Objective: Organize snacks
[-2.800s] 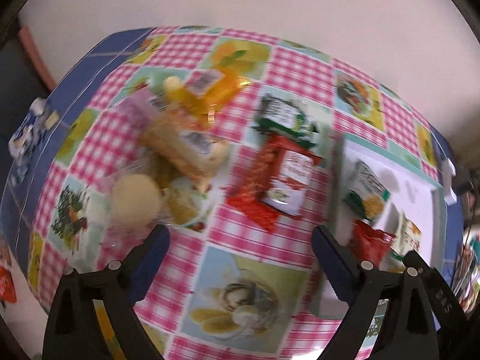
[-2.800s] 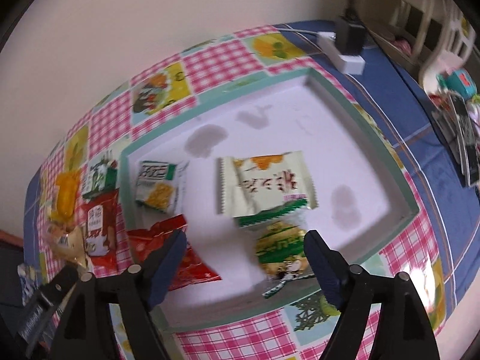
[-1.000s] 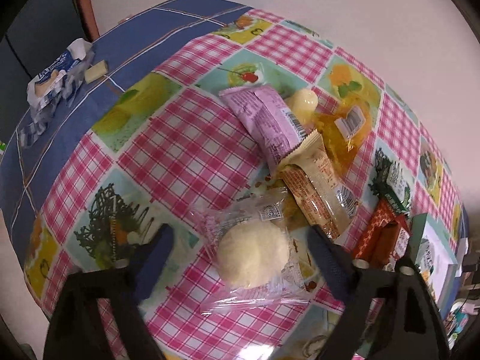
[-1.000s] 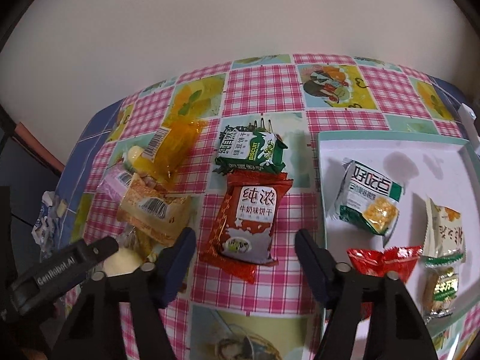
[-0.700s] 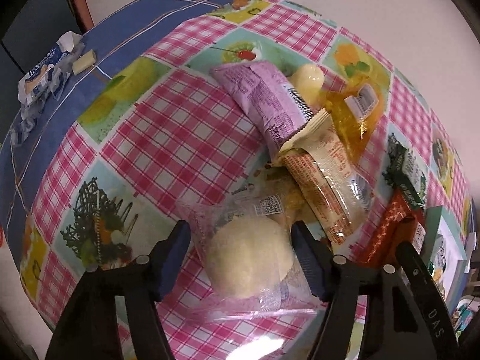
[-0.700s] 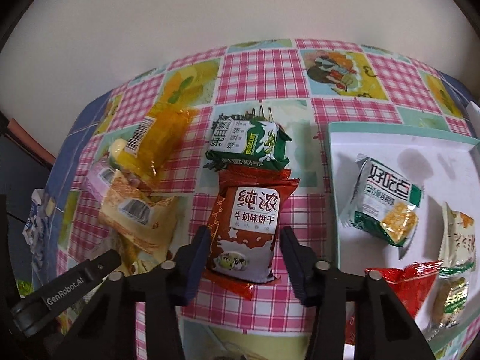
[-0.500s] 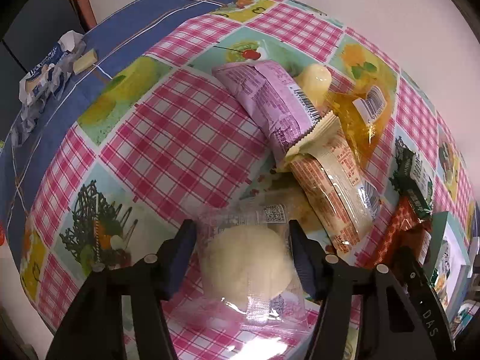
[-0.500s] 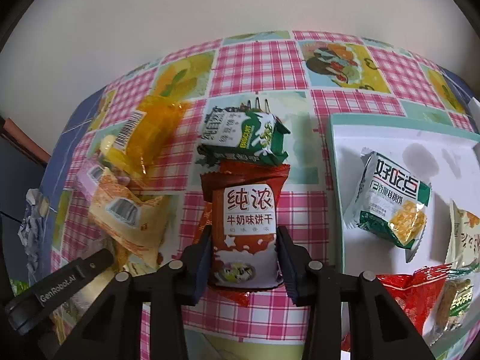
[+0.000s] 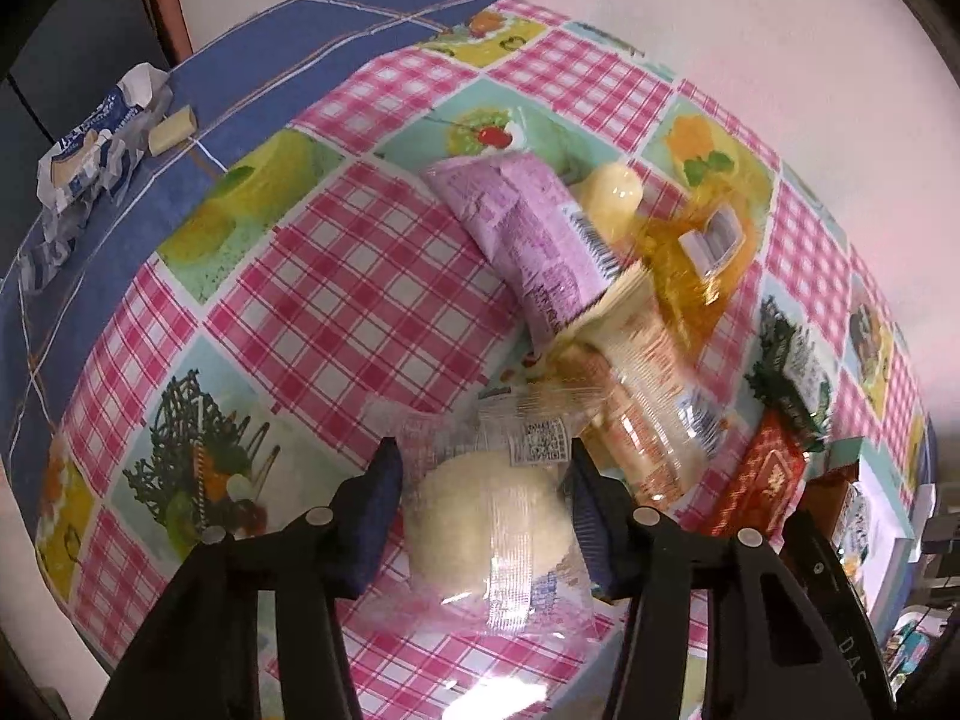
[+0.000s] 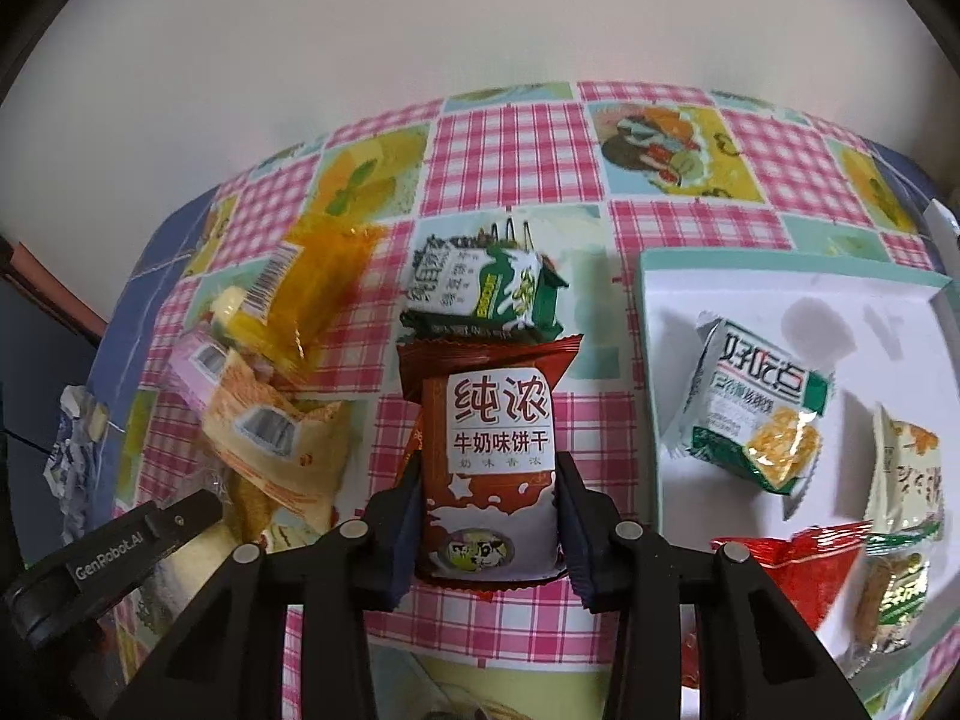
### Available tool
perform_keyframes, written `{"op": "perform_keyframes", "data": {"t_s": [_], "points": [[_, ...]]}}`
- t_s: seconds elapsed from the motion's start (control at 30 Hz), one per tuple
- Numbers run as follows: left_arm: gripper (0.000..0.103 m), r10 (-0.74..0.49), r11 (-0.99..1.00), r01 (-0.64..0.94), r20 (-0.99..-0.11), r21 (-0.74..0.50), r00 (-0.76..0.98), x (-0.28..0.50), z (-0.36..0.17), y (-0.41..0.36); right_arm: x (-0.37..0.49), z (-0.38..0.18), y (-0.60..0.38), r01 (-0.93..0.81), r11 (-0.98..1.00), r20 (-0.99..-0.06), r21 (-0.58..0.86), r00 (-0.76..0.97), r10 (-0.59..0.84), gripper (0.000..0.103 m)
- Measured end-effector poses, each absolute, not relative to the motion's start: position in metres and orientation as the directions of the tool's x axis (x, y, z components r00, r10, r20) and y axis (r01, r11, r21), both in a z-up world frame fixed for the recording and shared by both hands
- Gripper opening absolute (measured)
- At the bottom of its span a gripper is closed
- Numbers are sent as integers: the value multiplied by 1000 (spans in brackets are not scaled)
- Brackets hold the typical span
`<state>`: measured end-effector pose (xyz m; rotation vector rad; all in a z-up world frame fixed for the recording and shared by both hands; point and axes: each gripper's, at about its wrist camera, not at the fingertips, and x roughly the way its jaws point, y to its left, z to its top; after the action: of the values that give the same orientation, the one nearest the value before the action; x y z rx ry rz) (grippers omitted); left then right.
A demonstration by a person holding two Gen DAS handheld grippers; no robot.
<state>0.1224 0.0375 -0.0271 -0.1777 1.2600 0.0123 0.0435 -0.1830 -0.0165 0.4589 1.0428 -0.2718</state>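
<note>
In the left wrist view my left gripper [image 9: 480, 480] is closing on a clear-wrapped pale round bun [image 9: 486, 522], and its pads press the wrapper from both sides on the checked tablecloth. My right gripper [image 10: 489, 480] is shut on a red milk biscuit packet [image 10: 486, 420], squeezed upright between the pads. A green biscuit packet [image 10: 480, 294] lies just beyond it. To the right stands the white tray [image 10: 648, 360] with a teal rim. A purple packet [image 9: 522, 222], an orange-beige packet [image 9: 654, 396] and a yellow packet [image 9: 690, 240] lie piled behind the bun.
The tray holds a green-and-white packet [image 10: 756, 414], a red packet [image 10: 804, 570] and others at its right side. A crumpled blue-and-white wrapper [image 9: 90, 144] lies on the blue cloth at the table's far left. A pale wall runs behind the table.
Both grippers have narrowed: the left jaws have come in onto the wrapped bun, and the right jaws have closed onto the red biscuit packet, which now bulges between the pads.
</note>
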Motion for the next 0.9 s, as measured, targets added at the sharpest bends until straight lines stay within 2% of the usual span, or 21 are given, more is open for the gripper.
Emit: {"op": "perform_keyframes", "data": {"t_s": [0.57, 0.9], "points": [[52, -176, 971, -84, -908, -223, 380, 105, 19, 49, 18, 18, -205, 467, 834, -845, 292, 534, -3, 42], [52, -198, 969, -55, -888, -241, 415, 101, 40, 40, 11, 18, -214, 492, 820, -850, 292, 527, -14, 42]]}}
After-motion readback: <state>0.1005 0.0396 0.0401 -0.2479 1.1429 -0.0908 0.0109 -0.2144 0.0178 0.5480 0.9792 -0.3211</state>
